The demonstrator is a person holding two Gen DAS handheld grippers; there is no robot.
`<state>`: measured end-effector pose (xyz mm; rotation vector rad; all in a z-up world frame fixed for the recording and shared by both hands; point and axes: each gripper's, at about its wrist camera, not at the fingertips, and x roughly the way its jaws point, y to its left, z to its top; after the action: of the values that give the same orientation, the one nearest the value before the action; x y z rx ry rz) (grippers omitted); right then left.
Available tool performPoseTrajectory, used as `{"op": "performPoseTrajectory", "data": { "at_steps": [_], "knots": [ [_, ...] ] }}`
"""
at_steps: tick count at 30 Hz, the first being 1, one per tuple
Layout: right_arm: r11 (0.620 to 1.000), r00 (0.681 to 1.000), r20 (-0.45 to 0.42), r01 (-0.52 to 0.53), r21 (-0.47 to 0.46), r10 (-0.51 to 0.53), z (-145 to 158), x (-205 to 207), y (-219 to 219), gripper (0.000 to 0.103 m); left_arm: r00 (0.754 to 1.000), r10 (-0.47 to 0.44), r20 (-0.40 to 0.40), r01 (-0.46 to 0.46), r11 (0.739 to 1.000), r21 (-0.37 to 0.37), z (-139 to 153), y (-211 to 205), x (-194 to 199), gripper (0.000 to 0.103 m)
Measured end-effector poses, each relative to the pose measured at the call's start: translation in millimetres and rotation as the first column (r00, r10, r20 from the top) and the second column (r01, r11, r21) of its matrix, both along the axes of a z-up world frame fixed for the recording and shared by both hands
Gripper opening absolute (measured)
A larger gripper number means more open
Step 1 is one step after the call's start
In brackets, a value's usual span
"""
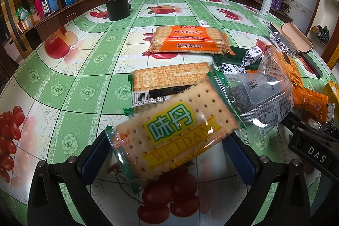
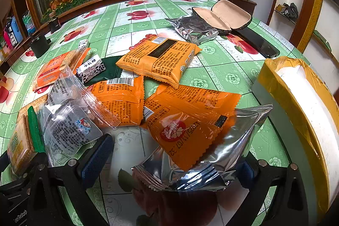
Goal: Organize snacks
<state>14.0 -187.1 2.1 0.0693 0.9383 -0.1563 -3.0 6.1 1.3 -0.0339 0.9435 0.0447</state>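
A cracker pack (image 1: 175, 132) is laid on the table (image 1: 84, 69), overlapping a second cracker pack (image 1: 169, 77) behind it. A third (image 1: 190, 39) is set farther back. A clear bag (image 1: 256, 96) is propped to the right. Three snack packets (image 2: 159, 60) (image 2: 120, 99) (image 2: 190, 120) are clustered, the nearest overlapping a foil bag (image 2: 211, 162). A glasses case (image 2: 222, 16) is placed behind, a box (image 2: 296, 109) at right.

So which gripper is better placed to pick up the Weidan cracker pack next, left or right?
Left. The left gripper is open with the Weidan cracker pack already between its fingers. The right gripper is open around a silver packet instead.
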Motion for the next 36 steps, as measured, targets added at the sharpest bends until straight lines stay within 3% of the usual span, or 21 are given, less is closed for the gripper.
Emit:
{"op": "performPoseTrajectory", "data": {
  "at_steps": [27, 36],
  "knots": [
    [1.0, 1.0, -0.002, -0.002, 0.001, 0.002, -0.7, 2.1, 2.3, 0.102, 1.0, 0.0, 0.0, 0.0, 1.0, 0.0, 0.0, 0.0, 0.1, 0.103],
    [0.992, 0.989, -0.078, -0.122, 0.02, 0.123, 1.3, -7.1, -6.4, 0.102, 1.0, 0.0, 0.0, 0.0, 1.0, 0.001, 0.0, 0.0, 0.0, 0.103]
  ]
}}
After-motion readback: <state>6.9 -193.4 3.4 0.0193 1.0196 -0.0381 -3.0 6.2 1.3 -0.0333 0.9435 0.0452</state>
